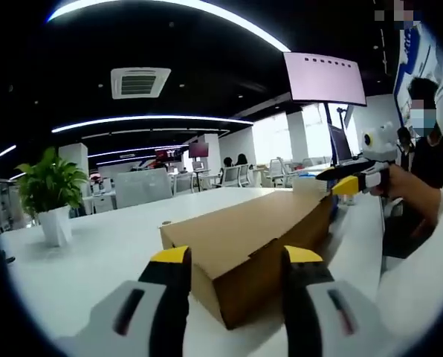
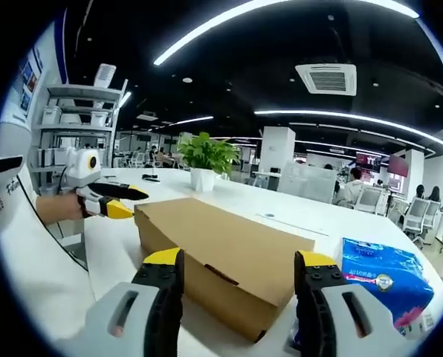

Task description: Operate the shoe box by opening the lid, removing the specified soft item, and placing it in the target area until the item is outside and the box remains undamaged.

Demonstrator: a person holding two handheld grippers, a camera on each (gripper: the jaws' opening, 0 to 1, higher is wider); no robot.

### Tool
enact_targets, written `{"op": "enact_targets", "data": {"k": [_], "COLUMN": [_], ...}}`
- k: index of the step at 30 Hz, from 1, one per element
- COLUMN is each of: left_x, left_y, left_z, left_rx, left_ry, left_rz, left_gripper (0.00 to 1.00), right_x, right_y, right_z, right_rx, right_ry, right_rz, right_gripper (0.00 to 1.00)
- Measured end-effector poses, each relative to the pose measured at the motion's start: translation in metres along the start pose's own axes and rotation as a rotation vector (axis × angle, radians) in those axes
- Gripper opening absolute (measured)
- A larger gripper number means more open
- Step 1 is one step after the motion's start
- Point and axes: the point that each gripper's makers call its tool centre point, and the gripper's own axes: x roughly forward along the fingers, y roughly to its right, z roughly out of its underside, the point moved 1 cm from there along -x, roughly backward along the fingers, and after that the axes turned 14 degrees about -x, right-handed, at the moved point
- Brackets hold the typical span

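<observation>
Shoe box (image 1: 251,242): plain brown cardboard, lid closed, lying flat on the white tabletop (image 1: 95,253). In the left gripper view one short end faces the camera, just beyond the jaws; in the right gripper view the box (image 2: 221,256) lies on a diagonal, with a dark slot on its near end face.

Left gripper (image 1: 236,260): grey body, black jaws with yellow tips, jaws wide apart and holding nothing, one on each side of the near end of the box. In the right gripper view it (image 2: 121,199) is held in a person's hand at the far left corner of the box; contact cannot be told.

Right gripper (image 2: 236,268): same build, jaws wide apart, nothing between them, straddling the near corner of the box. In the left gripper view it (image 1: 348,178) is at the far end of the box.

Blue plastic-wrapped pack (image 2: 385,279): on the tabletop, beside the box.

Potted green plant (image 1: 50,193): white pot, on the tabletop, well apart from the box.
</observation>
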Motion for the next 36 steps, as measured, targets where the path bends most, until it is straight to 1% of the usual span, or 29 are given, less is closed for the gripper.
{"op": "enact_targets", "data": {"k": [1,3,4,5,6,7,8,9,12,14,15,18,19,21,22,24,26,27,28,31,33,35,36], "left_x": [-0.001,-0.001,-0.001,-0.002,-0.003,-0.004,-0.007,-0.008,-0.014,-0.018,-0.023,-0.028,-0.032,-0.036,-0.038,-0.041,-0.043,-0.044,-0.044,-0.042,-0.041,-0.042,-0.043], "left_y": [0.000,0.001,0.001,0.000,-0.001,0.000,-0.001,-0.002,-0.007,-0.008,-0.008,-0.011,-0.013,-0.014,-0.013,-0.015,-0.018,-0.020,-0.023,-0.025,-0.026,-0.028,-0.027], "left_z": [-0.003,-0.008,-0.010,-0.012,-0.013,-0.015,-0.019,-0.022,-0.034,-0.039,-0.046,-0.056,-0.064,-0.070,-0.074,-0.076,-0.077,-0.076,-0.073,-0.062,-0.062,-0.065,-0.066], "left_rx": [0.007,0.020,0.016,0.003,-0.009,-0.017,-0.027,-0.030,-0.041,-0.039,-0.017,-0.012,-0.033,-0.054,-0.077,-0.089,-0.076,-0.058,-0.059,-0.097,-0.096,-0.102,-0.101], "left_ry": [0.004,0.017,0.018,0.018,0.021,0.023,0.031,0.038,0.055,0.065,0.081,0.099,0.131,0.128,0.139,0.126,0.139,0.145,0.136,0.100,0.103,0.121,0.124], "left_rz": [0.001,0.016,0.024,0.031,0.033,0.041,0.049,0.048,0.047,0.047,0.049,0.040,0.040,0.050,0.062,0.067,0.051,0.038,0.027,0.035,0.036,0.028,0.034], "left_gripper": [0.46,0.52,0.56,0.57,0.57,0.53,0.51,0.51,0.52,0.46,0.43,0.49,0.48,0.47,0.49,0.51,0.55,0.57,0.58,0.58,0.61,0.61,0.61], "right_x": [-0.001,-0.002,-0.002,-0.004,-0.005,-0.008,-0.010,-0.011,-0.017,-0.020,-0.022,-0.024,-0.024,-0.027,-0.028,-0.029,-0.029,-0.029,-0.028,-0.025,-0.022,-0.020,-0.020], "right_y": [0.001,0.002,0.003,0.007,0.010,0.012,0.013,0.014,0.017,0.017,0.017,0.018,0.020,0.024,0.026,0.026,0.026,0.025,0.024,0.020,0.019,0.019,0.018], "right_z": [-0.002,-0.008,-0.010,-0.014,-0.018,-0.023,-0.026,-0.028,-0.042,-0.048,-0.050,-0.052,-0.051,-0.053,-0.053,-0.053,-0.052,-0.051,-0.049,-0.043,-0.038,-0.035,-0.035], "right_rx": [-0.004,-0.032,-0.051,-0.071,-0.089,-0.103,-0.102,-0.099,-0.077,-0.075,-0.077,-0.098,-0.098,-0.091,-0.073,-0.061,-0.055,-0.053,-0.048,-0.043,-0.044,-0.043,-0.044], "right_ry": [0.006,0.022,0.026,0.032,0.043,0.061,0.062,0.067,0.112,0.141,0.149,0.152,0.138,0.147,0.153,0.155,0.152,0.153,0.149,0.139,0.121,0.108,0.109], "right_rz": [0.002,0.001,0.002,0.016,0.029,0.032,0.032,0.032,0.026,0.020,0.020,0.028,0.033,0.041,0.041,0.035,0.034,0.029,0.027,0.012,0.008,0.001,0.000], "right_gripper": [0.61,0.61,0.61,0.62,0.62,0.62,0.62,0.61,0.61,0.60,0.60,0.57,0.55,0.55,0.55,0.55,0.56,0.56,0.57,0.59,0.59,0.59,0.59]}}
